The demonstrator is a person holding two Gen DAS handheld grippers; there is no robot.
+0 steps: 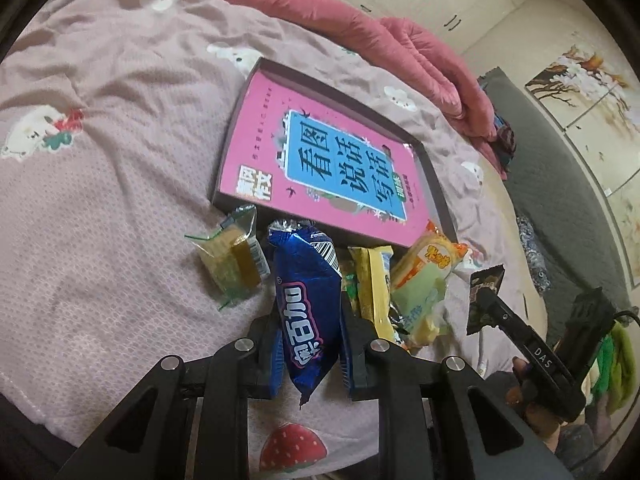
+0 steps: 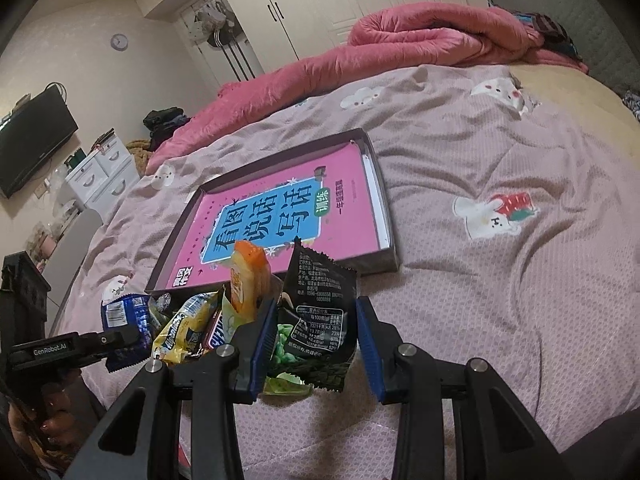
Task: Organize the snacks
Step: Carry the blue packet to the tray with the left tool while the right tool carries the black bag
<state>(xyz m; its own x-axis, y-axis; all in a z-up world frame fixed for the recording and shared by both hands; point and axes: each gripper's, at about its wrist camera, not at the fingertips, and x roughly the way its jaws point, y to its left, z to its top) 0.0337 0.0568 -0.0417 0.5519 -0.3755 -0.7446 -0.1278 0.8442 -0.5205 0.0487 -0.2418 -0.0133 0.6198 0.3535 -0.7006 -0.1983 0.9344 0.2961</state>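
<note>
Where our left gripper [image 1: 308, 344] fills the bottom of its view, its blue pads clamp a blue snack packet [image 1: 306, 308], whose lower tip hangs below the fingers. Our right gripper [image 2: 316, 344] has a black snack packet [image 2: 320, 312] standing between its pads; the left pad touches the wrapper, but a gap shows at the right pad, so we cannot tell whether it is truly gripped. The packet's small print is too fine to read. Just beyond lies the pile on the pink bedsheet [image 1: 100, 200]: a clear-wrapped cake [image 1: 234, 260], a yellow packet [image 1: 374, 288] and an orange-and-green packet [image 1: 428, 276], partly overlapping and hiding one another. Behind them sits a shallow box [image 2: 390, 216] holding a pink book [image 2: 280, 216]. Farther off, a rumpled pink quilt [image 2: 400, 36] blocks the bed's far edge.
</note>
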